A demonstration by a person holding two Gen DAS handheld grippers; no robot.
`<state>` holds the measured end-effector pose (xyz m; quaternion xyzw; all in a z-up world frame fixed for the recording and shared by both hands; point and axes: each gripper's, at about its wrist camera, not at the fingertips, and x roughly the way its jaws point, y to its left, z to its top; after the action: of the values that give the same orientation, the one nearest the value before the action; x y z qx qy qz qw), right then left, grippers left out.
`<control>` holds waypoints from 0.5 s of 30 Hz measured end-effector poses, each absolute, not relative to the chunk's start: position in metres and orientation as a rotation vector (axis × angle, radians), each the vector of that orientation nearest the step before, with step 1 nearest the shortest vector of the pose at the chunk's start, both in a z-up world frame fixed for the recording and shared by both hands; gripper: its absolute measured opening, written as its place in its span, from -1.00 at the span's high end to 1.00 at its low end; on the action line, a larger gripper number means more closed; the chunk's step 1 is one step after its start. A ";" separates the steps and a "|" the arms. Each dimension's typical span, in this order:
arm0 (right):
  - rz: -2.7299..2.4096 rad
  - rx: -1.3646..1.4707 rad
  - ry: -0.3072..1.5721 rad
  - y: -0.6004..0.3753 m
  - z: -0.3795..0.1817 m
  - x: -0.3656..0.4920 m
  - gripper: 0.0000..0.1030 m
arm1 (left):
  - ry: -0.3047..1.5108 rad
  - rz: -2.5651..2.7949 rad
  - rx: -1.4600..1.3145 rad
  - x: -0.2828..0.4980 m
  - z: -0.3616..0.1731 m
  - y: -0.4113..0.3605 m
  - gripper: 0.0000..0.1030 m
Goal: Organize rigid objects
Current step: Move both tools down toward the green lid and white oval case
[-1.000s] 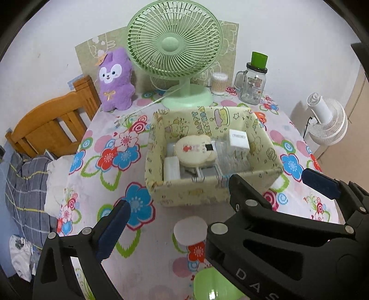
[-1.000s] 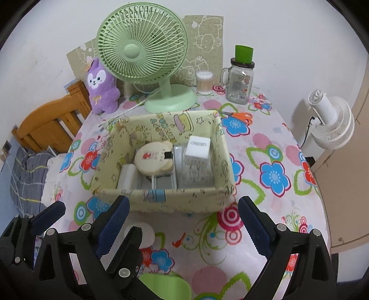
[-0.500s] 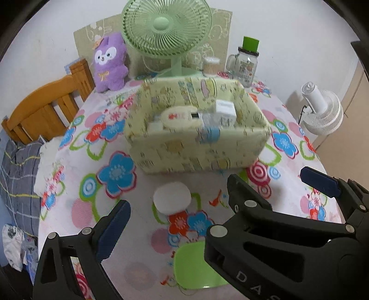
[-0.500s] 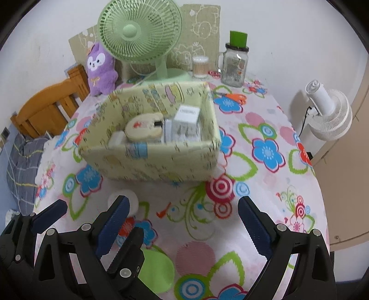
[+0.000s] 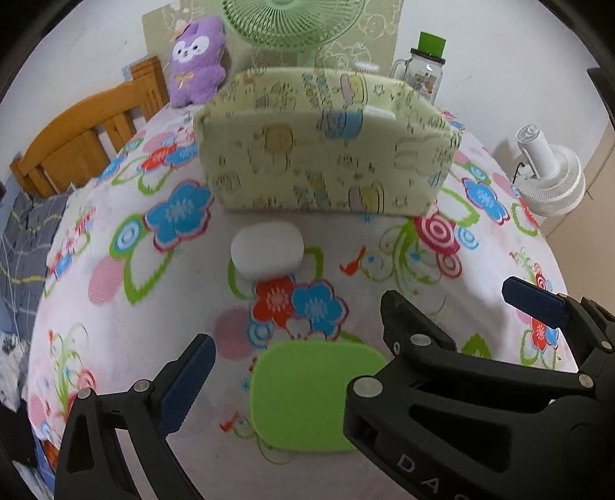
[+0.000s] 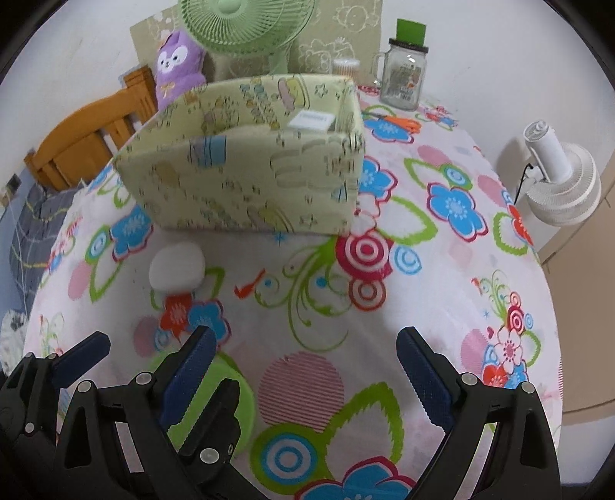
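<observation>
Green rounded-square pad (image 5: 311,392) lies flat between left gripper's (image 5: 357,334) spread fingers; right gripper (image 6: 303,369) released.

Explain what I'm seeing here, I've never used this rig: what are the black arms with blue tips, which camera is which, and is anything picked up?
The black arms are two hand-held tools, each with a fisheye camera looking along its blue-padded fingers. In the left wrist view the left tool is open over a green square lid-like piece. In the right wrist view the right tool is open over bare tablecloth. Neither holds anything. On the table lie a white oval case and a pale patterned fabric box with items inside. Behind stand a green fan, a purple plush and a glass jar.
</observation>
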<state>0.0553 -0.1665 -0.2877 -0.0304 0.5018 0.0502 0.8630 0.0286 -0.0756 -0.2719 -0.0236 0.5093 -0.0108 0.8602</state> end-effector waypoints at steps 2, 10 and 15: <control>0.111 -0.079 1.059 -0.169 -0.293 0.053 -0.88 | 1.077 -0.023 -0.062 0.025 -0.278 -0.077 -0.98; 0.106 -0.087 1.071 -0.179 -0.306 0.043 -0.88 | 1.088 -0.043 -0.054 0.017 -0.290 -0.087 -0.99; 0.089 -0.073 1.083 -0.184 -0.313 0.037 -0.88 | 1.089 -0.044 -0.056 0.013 -0.296 -0.090 -0.99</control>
<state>0.0372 -0.1838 -0.3126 -0.0345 0.5153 0.0425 0.8553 0.0135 -0.0903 -0.2959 -0.0266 0.5178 -0.0211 0.8548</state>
